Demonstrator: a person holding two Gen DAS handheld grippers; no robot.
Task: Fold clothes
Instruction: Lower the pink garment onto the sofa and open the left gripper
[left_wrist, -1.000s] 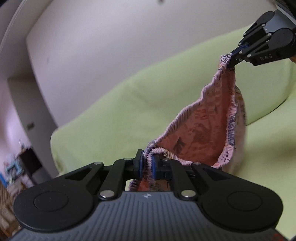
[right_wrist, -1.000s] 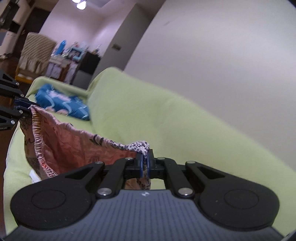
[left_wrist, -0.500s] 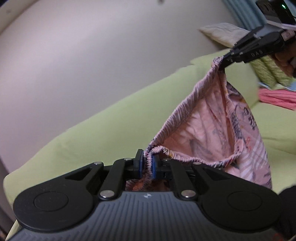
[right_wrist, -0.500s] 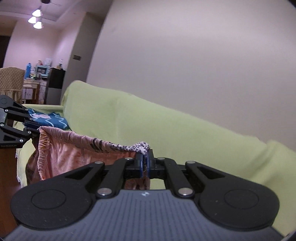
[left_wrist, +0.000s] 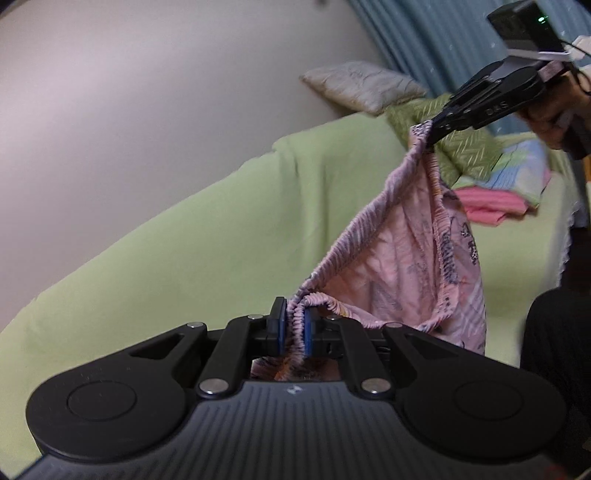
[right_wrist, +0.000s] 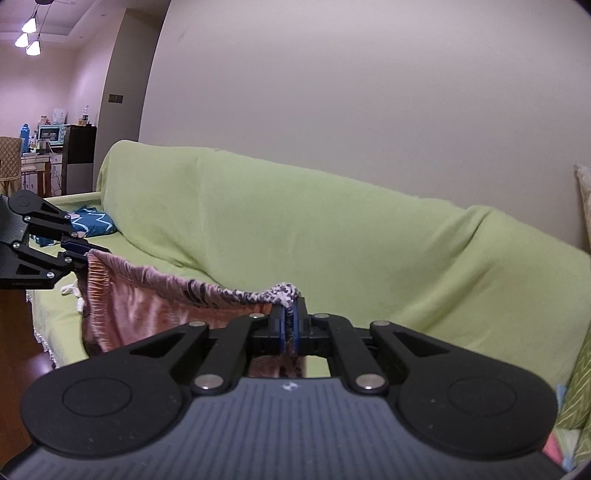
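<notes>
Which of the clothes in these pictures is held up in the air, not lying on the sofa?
The pink patterned garment: both grippers pinch its elastic edge. The folded pink-red cloth and the blue patterned one lie on the green sofa.

- Left gripper (left_wrist: 294, 326): its blue pads are pinched on the gathered waistband of the pink shorts (left_wrist: 402, 266), at the end of the waistband that hangs lower
- Right gripper (right_wrist: 290, 325): jaws clamped tight on the other end of that waistband, holding it higher than the left end
- A hand (left_wrist: 546, 110) grips the right gripper from behind, above the shorts
</notes>
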